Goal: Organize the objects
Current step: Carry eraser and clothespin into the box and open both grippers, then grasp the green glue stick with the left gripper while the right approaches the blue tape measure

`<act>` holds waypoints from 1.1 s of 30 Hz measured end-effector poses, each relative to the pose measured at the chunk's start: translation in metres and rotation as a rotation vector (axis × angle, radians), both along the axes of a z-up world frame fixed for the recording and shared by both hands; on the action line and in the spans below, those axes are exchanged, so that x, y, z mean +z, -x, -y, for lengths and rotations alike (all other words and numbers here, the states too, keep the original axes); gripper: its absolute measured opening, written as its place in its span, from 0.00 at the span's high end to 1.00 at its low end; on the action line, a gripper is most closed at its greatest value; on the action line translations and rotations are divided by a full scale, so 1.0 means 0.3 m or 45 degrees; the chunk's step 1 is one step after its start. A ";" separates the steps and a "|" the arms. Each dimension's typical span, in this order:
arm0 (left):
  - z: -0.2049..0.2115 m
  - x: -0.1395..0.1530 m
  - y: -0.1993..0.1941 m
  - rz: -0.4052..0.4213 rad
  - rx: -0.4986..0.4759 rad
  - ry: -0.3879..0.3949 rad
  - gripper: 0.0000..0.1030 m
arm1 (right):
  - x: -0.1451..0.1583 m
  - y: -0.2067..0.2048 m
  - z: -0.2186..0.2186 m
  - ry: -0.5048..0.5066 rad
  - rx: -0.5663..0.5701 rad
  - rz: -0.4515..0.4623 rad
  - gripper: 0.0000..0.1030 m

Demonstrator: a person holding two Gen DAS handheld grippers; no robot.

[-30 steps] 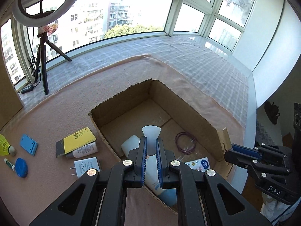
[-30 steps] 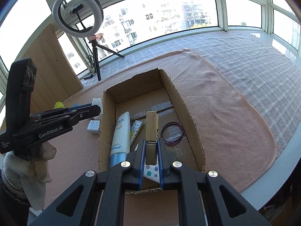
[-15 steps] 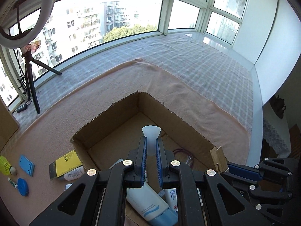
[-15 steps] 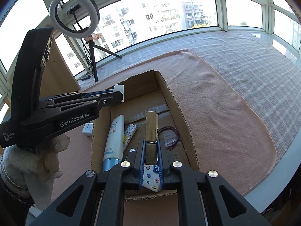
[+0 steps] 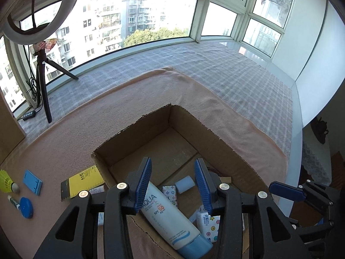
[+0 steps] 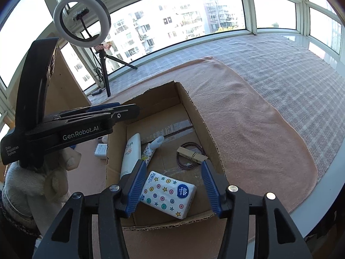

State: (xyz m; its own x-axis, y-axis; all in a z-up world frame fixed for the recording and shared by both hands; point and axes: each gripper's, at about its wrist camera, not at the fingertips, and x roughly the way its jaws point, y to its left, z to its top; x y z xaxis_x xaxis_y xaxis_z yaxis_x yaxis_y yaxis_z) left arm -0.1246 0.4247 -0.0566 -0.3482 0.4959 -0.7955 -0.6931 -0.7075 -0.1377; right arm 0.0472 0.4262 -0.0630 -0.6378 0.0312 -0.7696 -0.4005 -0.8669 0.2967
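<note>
While both pairs of jaws are opening above the cardboard box [image 6: 198,116], nothing is pinched between either pair.

Left gripper [image 5: 172,183]: held over the near left part of the box; its jaws are opening, with only loose items seen through the gap below, so it is judged to have let go of the small white tube.

Right gripper [image 6: 172,185]: held over the near edge of the box; its jaws are opening, nothing is clamped, and the drop of the peg is judged complete.

Small white tube [image 6: 157,141]: lying tilted in the box, resting against the sunscreen tube [image 6: 130,155] and a patterned packet.

Wooden clothes peg [image 6: 192,155]: lying flat on the box floor, across a dark hair band [image 6: 192,145].

Tissue pack [image 6: 168,194]: lying flat by the near wall, between the right gripper's fingers as seen from above but untouched.

Left outside: a yellow notebook [image 5: 84,181], a blue stand [image 5: 32,181], a shuttlecock [image 5: 6,181] and a blue round lid [image 5: 25,207] are still on the surface, so sorting is judged unfinished.

Surface: a peach towel [image 6: 248,129] laid over a checked cloth on a wide window ledge.

Room: a bright bay window with apartment blocks outside; a ring light [image 6: 82,20] on a tripod stands by the glass.
</note>
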 end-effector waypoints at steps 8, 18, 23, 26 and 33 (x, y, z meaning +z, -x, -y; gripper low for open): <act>0.155 -0.021 0.025 0.043 0.083 -0.001 0.56 | -0.010 0.012 0.035 0.060 0.013 0.002 0.52; 0.408 -0.079 0.050 0.104 0.214 0.019 0.55 | -0.019 0.077 0.148 0.085 0.116 0.035 0.52; 0.543 -0.095 0.052 0.119 0.279 0.030 0.55 | -0.015 0.120 0.216 0.084 0.172 0.045 0.52; 0.624 -0.099 0.060 0.122 0.323 0.041 0.55 | -0.014 0.142 0.251 0.090 0.195 0.045 0.52; 0.825 -0.112 0.121 0.139 0.459 0.066 0.55 | -0.012 0.202 0.350 0.105 0.266 0.051 0.52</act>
State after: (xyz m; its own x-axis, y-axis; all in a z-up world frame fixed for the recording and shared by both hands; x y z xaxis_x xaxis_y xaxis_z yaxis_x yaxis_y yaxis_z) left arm -0.1610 0.1773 -0.0901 -0.4050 0.3152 -0.8583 -0.3813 -0.9114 -0.1547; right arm -0.0135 0.3214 -0.0665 -0.5924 -0.1625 -0.7891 -0.2276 -0.9058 0.3574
